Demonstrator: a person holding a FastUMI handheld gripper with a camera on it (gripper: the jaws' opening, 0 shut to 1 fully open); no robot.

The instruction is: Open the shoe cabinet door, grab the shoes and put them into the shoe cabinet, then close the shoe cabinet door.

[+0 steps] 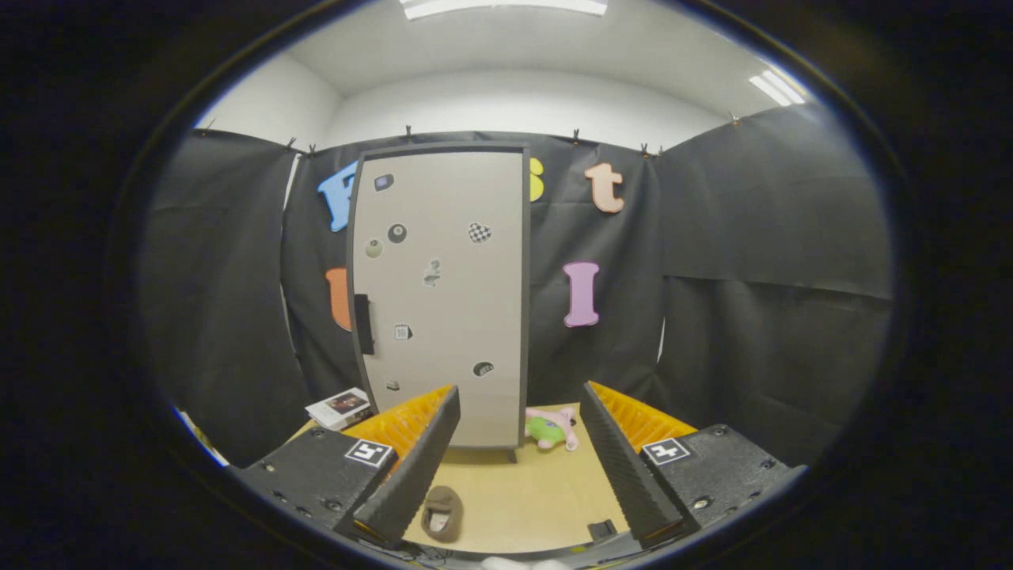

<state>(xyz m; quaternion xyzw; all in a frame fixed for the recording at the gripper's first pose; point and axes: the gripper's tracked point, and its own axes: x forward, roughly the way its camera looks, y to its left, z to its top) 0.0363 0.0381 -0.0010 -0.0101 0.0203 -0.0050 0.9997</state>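
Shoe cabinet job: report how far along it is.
Nothing looks done yet: the shoe cabinet door is shut. Nothing is in hand; the gripper is open and holds nothing, with the brown shoe lying on the floor between its fingers. Left: open the door, stow the shoe, close the door.

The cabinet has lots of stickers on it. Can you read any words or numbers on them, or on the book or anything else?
No text here can be read.
Stickers on the cabinet door: too small and blurred.
Book beside the cabinet: cover too small to read.
Square tags on the open gripper: black-and-white patterns, no words.
Slipper and plush toy: no writing shows.
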